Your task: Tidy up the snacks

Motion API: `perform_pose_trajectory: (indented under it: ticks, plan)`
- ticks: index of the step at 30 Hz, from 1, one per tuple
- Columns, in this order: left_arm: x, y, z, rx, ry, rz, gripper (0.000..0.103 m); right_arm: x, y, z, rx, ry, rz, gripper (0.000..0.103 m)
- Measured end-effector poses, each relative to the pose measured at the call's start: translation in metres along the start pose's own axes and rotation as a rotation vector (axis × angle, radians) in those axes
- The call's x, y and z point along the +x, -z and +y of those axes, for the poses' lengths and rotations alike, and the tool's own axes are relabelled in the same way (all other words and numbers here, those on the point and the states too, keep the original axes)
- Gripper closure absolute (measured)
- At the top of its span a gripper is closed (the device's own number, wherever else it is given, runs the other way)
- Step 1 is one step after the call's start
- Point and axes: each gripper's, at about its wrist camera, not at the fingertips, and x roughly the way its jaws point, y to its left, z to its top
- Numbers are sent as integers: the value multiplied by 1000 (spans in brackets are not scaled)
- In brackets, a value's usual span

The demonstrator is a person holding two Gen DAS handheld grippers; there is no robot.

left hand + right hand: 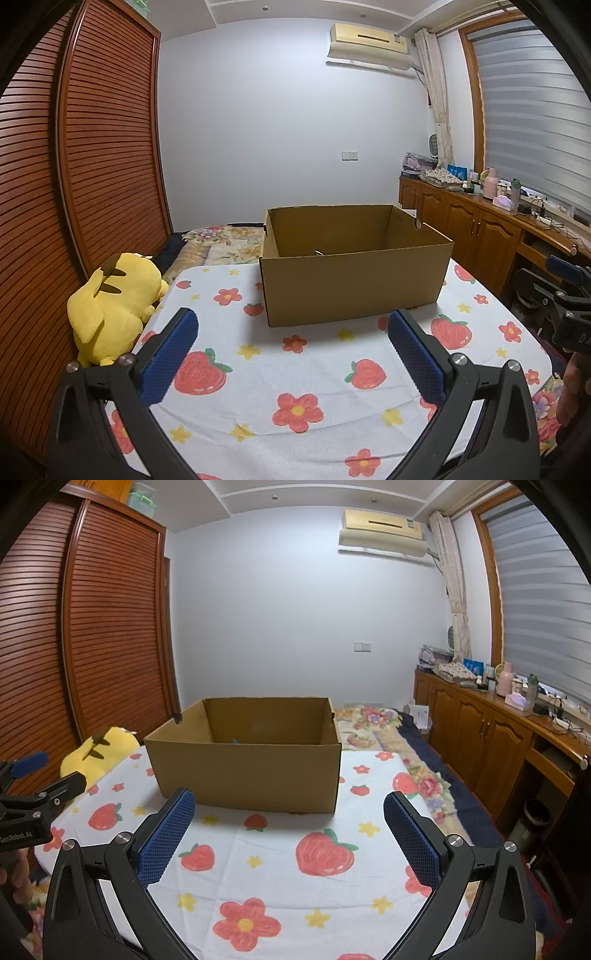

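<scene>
Open cardboard box on the strawberry cloth
Left gripper and right gripper both spread wide, holding nothing; the left one's body reads "GenRobot.AI".

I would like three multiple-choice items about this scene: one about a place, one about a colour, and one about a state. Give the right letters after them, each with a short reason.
1. Where does the cardboard box stand?
A. on the cloth with strawberries and flowers
B. on the wooden cabinet
C. on the floor

2. What colour is the plush toy at the edge of the cloth?
A. pink
B. yellow
C. green

3. How is the left gripper?
A. shut on a snack
B. shut on the box
C. open and holding nothing

Answers:
1 A: the box rests on the printed cloth in both views.
2 B: the toy's body is yellow, with dark ear tips.
3 C: its blue pads stand wide apart with only the cloth between them. The right gripper is open as well.
</scene>
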Motion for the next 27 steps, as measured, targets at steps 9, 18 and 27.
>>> perform_pose_trajectory:
  ticks: [9, 18, 27]
  plan:
    - [0, 0, 0, 0, 1, 2, 0, 0, -1, 0, 2, -2, -1, 0]
    - [-1, 0, 0, 0, 0, 0, 0, 1, -2, 1, 1, -1, -1, 0]
    - [-1, 1, 0, -1, 1, -1, 0, 1, -2, 1, 2, -1, -3, 0]
